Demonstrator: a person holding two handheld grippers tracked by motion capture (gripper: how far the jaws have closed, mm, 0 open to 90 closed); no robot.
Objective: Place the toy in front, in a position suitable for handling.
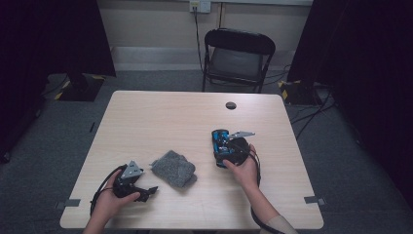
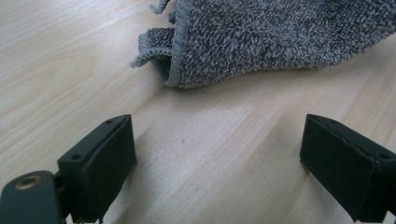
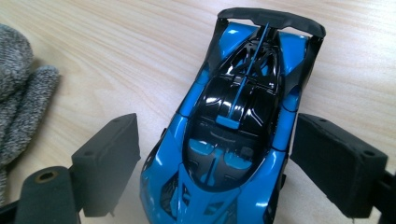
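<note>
A blue and black toy car [image 3: 233, 116] sits between the jaws of my right gripper [image 3: 217, 119], nose toward the camera, with the pads against its flanks. From above, the right gripper [image 1: 225, 146] and the car [image 1: 220, 140] are right of the table's middle. A folded grey towel [image 1: 173, 168] lies left of them, and its edge shows in the right gripper view as the towel [image 3: 18, 93]. My left gripper [image 1: 148, 193] rests near the front left corner, jaws toward the towel. It [image 2: 217, 149] stands open over bare wood, with the towel [image 2: 280, 32] just beyond the jaws.
The light wooden table [image 1: 165, 117] has a round cable hole [image 1: 231, 105] near its far edge. Behind it stands a black folding chair [image 1: 238, 56]. Grey tape marks [image 1: 72, 202] [image 1: 314, 199] sit near the front corners.
</note>
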